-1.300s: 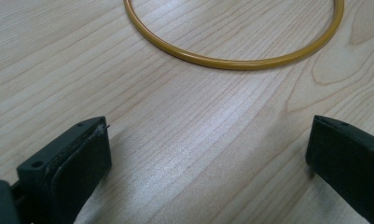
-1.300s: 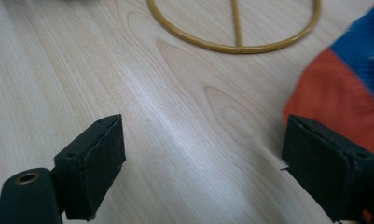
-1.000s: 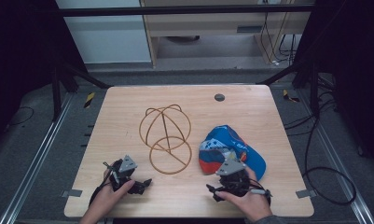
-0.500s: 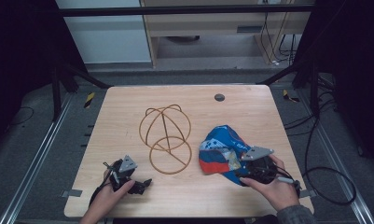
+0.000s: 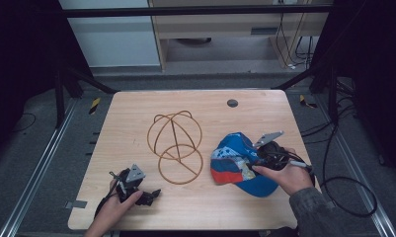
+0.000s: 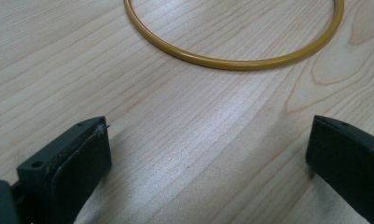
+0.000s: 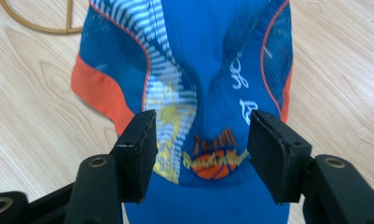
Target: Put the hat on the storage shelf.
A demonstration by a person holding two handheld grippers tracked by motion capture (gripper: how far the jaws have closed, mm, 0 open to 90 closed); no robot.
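Cap [image 5: 237,163]: blue, with orange trim and white striping, lying on the wooden table [image 5: 136,106] just to the right of the wire cap stand [image 5: 175,145]. It is close beside the stand's base ring but not on it; the domed wire frame is bare. In the right gripper view the cap [image 7: 208,70] lies flattened, crown creased down the middle, printed logo towards the camera.

Progress: judged from the layout, the work in hand is to take up the cap, most likely to seat it on the stand. That is at its opening stage. The cap is not lifted and no grip is made. Left to do: close on the fabric, raise it, carry it left to the stand.

Right gripper [image 5: 260,153]: held in the person's right hand [image 5: 284,175] on the side of the cap away from the stand, pointing left across it. In its own view the right gripper [image 7: 201,140] has its jaws parted, one to either side of the logo, with fabric between them; whether the pads touch the cloth cannot be told.

Left gripper [image 5: 153,193]: held low in the left hand [image 5: 114,210], in front of the stand near the table's front edge. In its own view the left gripper [image 6: 208,154] has its jaws spread wide with nothing between them, only bare wood. The stand's base ring [image 6: 233,63] lies just ahead, untouched.
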